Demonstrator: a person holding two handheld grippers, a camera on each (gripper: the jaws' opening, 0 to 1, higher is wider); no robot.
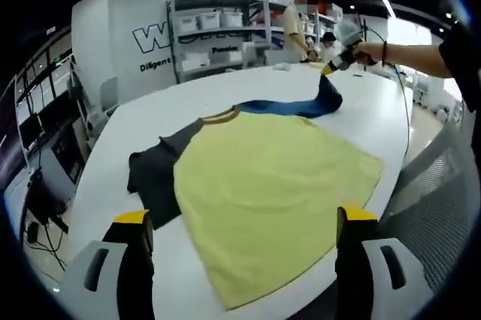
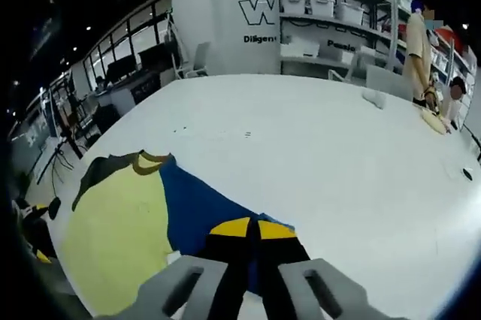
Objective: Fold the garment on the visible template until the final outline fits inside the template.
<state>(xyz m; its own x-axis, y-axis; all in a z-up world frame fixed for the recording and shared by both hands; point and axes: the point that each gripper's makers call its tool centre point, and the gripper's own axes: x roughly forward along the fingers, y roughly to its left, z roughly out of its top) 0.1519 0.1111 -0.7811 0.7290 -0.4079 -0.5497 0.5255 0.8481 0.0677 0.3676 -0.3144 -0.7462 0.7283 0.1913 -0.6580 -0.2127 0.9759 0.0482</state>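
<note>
A T-shirt (image 1: 270, 185) with a yellow body lies flat on the white table (image 1: 150, 102). Its dark grey sleeve (image 1: 154, 177) spreads out to the left, and a brown collar (image 1: 219, 116) sits at the far end. My left gripper (image 1: 244, 218) is open wide above the near hem, with nothing between its jaws. At the far right, my right gripper (image 1: 331, 68) lifts the blue sleeve (image 1: 301, 106) off the table. In the right gripper view, the right gripper (image 2: 252, 228) is shut on that blue sleeve (image 2: 195, 211), with the yellow body (image 2: 113, 237) to the left.
A grey mesh chair back (image 1: 428, 207) stands at the table's near right edge. Shelves with white bins (image 1: 218, 23) line the back wall. People (image 2: 417, 42) stand at the table's far end, near small items (image 2: 373, 97). Bare white table (image 2: 316, 147) stretches beyond the shirt.
</note>
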